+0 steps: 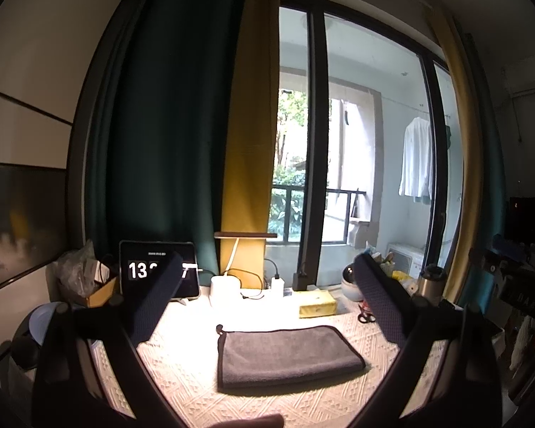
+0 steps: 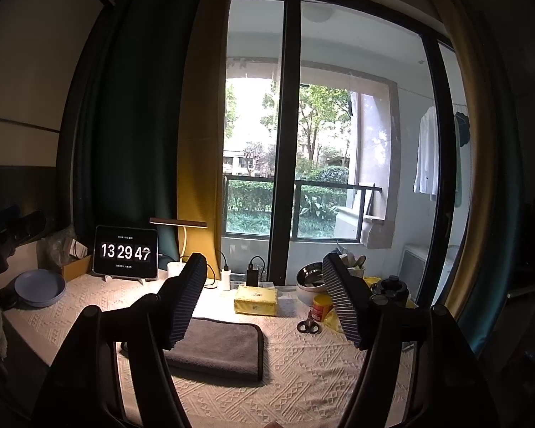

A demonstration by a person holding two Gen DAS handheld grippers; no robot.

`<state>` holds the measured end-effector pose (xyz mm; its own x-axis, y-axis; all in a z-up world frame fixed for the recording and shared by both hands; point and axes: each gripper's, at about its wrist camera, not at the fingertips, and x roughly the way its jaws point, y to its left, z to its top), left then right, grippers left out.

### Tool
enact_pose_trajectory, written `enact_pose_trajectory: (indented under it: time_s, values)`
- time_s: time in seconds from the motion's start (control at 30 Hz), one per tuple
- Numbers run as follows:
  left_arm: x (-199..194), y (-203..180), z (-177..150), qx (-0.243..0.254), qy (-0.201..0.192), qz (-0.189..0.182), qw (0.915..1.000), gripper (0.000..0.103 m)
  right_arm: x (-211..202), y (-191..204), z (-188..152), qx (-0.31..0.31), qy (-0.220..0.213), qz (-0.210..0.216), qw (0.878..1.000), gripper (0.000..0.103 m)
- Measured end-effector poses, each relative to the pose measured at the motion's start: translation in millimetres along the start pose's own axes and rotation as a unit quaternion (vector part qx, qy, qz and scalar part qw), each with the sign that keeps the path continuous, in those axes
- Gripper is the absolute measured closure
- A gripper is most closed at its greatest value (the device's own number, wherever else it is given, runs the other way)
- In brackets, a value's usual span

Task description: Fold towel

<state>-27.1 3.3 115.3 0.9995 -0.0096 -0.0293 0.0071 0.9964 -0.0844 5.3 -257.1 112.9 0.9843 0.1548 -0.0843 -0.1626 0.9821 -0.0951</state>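
Cream-clothed desk (image 1: 182,374) carries the grey towel (image 1: 285,355) folded flat, long axis left-to-right, lying centred ahead of the left gripper (image 1: 267,285) and left of the right gripper (image 2: 264,299), both jaws spread empty.

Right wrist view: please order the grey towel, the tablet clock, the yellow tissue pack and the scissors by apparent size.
1. Grey towel, partly hidden by a finger.
2. Tablet clock.
3. Yellow tissue pack.
4. Scissors.
The towel lies nearer the camera, so true sizes stay unsure.
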Motion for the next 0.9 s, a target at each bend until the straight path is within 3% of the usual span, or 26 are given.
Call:
enact_pose_trajectory:
  time_s: [0.73, 0.9]
  values:
    - [4, 0, -4, 0.001, 0.008, 0.002, 1.0000, 0.006, 4, 0, -4, 0.000, 0.007, 0.002, 1.000, 0.032]
    - [13, 0, -14, 0.002, 0.024, 0.004, 0.9997, 0.006, 8, -1, -8, 0.000, 0.015, 0.002, 1.000, 0.032]
